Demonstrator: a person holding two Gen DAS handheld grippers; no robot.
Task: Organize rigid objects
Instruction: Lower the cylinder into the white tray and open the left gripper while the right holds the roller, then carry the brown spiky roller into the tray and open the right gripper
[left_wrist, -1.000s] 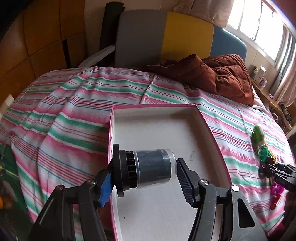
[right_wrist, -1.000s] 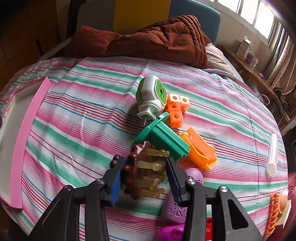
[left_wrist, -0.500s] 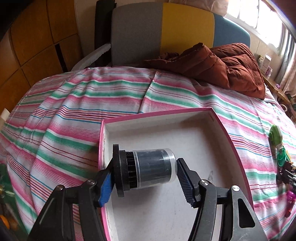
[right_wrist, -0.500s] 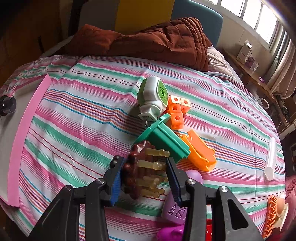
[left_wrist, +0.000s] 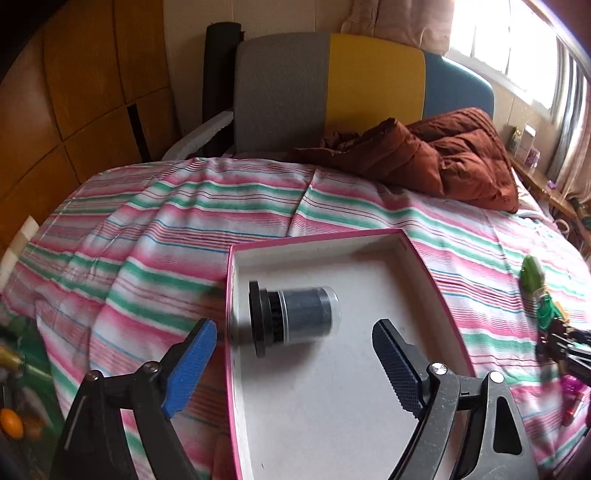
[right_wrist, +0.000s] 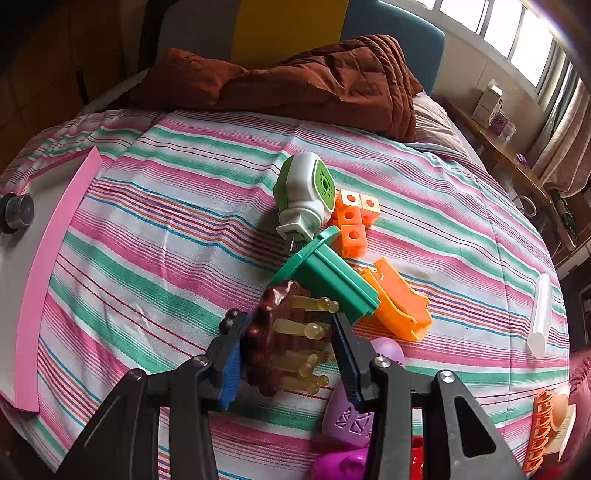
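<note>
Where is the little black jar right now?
In the left wrist view, the black jar lies on its side inside the pink box, near its left wall, ahead of the open left hand-held gripper.

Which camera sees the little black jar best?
The left wrist view: the black jar lies on its side inside the pink box, seen whole. The right wrist view catches only its round end at the left edge.
</note>
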